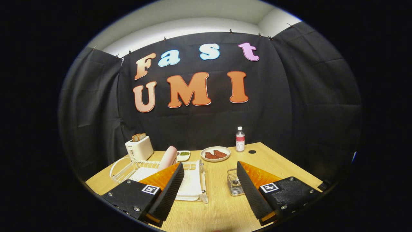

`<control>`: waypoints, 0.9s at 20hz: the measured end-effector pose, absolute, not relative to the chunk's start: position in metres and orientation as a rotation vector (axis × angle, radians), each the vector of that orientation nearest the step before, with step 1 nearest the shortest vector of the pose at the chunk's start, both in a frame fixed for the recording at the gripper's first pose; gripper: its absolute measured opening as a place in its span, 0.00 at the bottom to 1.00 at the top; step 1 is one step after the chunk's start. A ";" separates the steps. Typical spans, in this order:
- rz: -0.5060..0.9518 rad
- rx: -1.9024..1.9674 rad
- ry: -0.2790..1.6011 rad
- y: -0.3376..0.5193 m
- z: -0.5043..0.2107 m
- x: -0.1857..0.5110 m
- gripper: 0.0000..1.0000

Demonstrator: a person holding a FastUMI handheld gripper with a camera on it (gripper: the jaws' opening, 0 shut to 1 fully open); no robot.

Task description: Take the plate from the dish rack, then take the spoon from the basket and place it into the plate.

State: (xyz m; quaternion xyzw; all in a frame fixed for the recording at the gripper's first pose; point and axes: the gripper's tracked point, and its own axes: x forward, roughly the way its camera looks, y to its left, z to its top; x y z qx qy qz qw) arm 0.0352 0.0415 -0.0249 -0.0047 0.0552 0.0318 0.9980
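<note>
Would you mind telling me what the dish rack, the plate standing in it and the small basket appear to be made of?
Dish rack: white coated wire by the look of its thin rods, with a white tray beneath, likely plastic. Plate: pale pink with a smooth matte look, ceramic or plastic. Basket: bare shiny metal mesh, seemingly steel. The gripper is open, holding nothing.

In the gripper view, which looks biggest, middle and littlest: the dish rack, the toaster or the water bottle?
1. Dish rack, biggest, though it's nearest.
2. Toaster.
3. Water bottle, littlest.
The open fingers hold nothing.
</note>
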 end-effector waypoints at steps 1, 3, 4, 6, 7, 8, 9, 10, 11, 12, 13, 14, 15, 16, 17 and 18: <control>0.067 -0.022 0.121 0.046 -0.025 0.041 0.97; 0.083 -0.037 0.142 0.060 -0.022 0.051 0.98; 0.097 -0.044 0.154 0.068 -0.020 0.058 0.98; 0.124 -0.045 0.174 0.087 -0.015 0.073 0.98; 0.133 -0.054 0.191 0.094 -0.014 0.081 0.98; 0.147 -0.059 0.210 0.104 -0.014 0.089 0.98; 0.166 -0.059 0.236 0.116 -0.015 0.095 0.98; 0.184 -0.059 0.266 0.128 -0.017 0.102 0.98; 0.200 -0.060 0.290 0.138 -0.018 0.109 0.97; 0.208 -0.063 0.312 0.146 -0.020 0.116 0.98; 0.209 -0.068 0.336 0.151 -0.023 0.125 0.98; 0.210 -0.061 0.362 0.156 -0.026 0.133 0.98; 0.215 -0.049 0.390 0.163 -0.030 0.139 0.97; 0.214 -0.039 0.415 0.168 -0.034 0.148 0.98; 0.206 -0.044 0.442 0.170 -0.039 0.158 0.98; 0.192 -0.056 0.473 0.169 -0.047 0.166 0.98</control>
